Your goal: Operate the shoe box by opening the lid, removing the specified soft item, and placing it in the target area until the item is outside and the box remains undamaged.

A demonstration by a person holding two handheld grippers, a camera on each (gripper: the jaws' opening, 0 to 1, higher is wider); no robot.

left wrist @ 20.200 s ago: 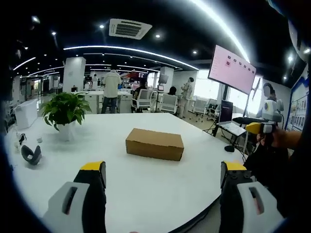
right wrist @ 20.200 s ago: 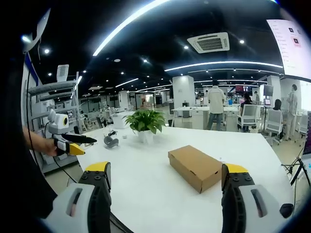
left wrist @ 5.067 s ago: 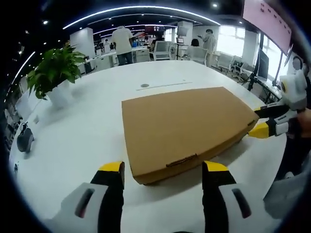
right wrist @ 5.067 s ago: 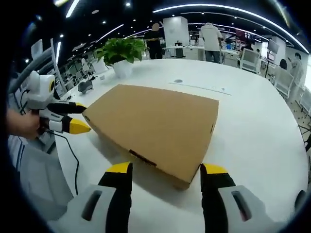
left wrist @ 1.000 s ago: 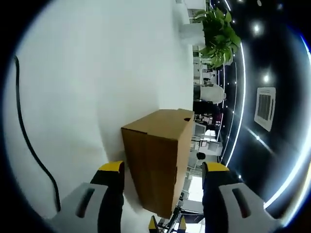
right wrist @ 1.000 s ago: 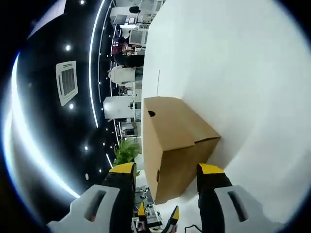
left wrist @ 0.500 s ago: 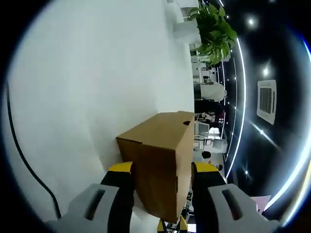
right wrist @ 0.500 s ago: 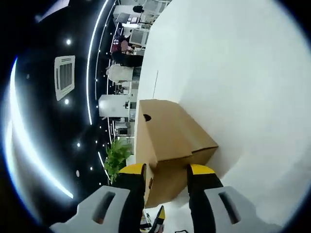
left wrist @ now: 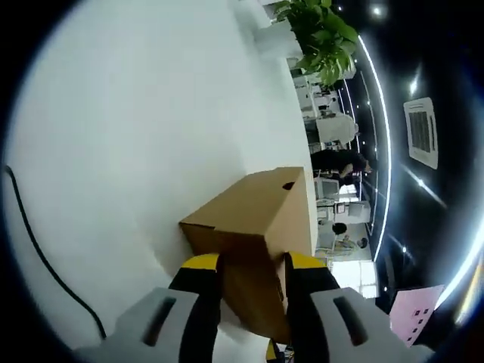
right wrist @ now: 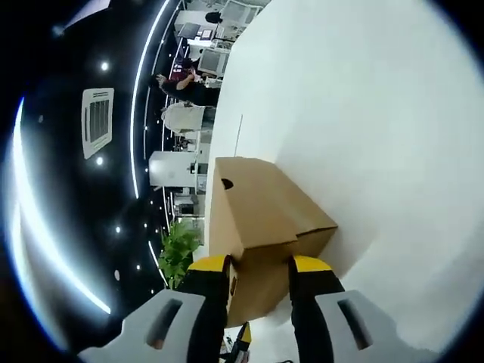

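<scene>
The brown cardboard shoe box (left wrist: 261, 227) sits on the white worktop (left wrist: 136, 128), its lid closed, and both views are rolled sideways so that the worktop runs up one side of each picture. In the left gripper view the box shows a corner end-on, with a small dark round hole (left wrist: 288, 185) in its side panel. The left gripper (left wrist: 252, 266) has its yellow-tipped jaws drawn close together on the near end of the box, one jaw on either side of the cardboard edge, clamped on it. A thin dark cable (left wrist: 45, 257) curves across the worktop beside that gripper.

In the right gripper view the same box (right wrist: 265, 219) again shows a corner, with a fold line where the lid flap overlaps the end panel and a dark round hole (right wrist: 227, 184) in the long side. The right gripper (right wrist: 258, 266) likewise has its yellow-tipped jaws narrowed onto the near end of the box, pinching the cardboard between them.

Farther out, a potted green plant (left wrist: 314, 34) in a white pot stands at the far edge of the worktop in the left gripper view, and its leaves (right wrist: 180, 253) show beyond the box in the right gripper view. Beyond the worktop lies an open office with people (right wrist: 185, 91) standing among desks, a ceiling air vent (right wrist: 99, 123) and long curved light strips (left wrist: 382, 136).
</scene>
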